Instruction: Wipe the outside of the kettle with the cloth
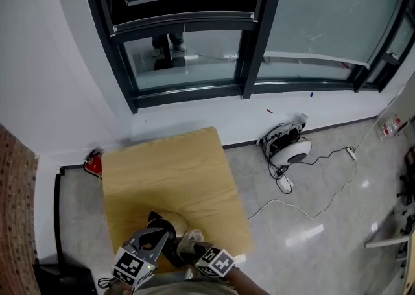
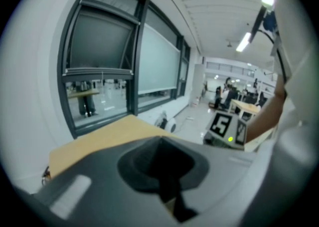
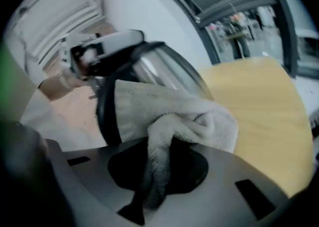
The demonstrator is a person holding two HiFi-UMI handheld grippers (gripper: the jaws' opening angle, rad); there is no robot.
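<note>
Your right tool (image 3: 149, 196) is clenched on a fluffy white cloth (image 3: 174, 116), pressed against the clear, black-banded kettle (image 3: 159, 66) at 12 o'clock. Your left tool (image 2: 167, 191) is closed. The kettle is at the 6 o'clock edge of the wooden desk (image 1: 168, 170). Grey floor (image 1: 305, 209) lies at 3 o'clock.

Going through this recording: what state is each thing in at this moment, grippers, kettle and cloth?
kettle: gripped at the top, cloth against its glass side.
cloth: bunched up, one end pinched, the rest pressed on the kettle.
left gripper: shut, apparently on the kettle.
right gripper: shut on the cloth.
</note>
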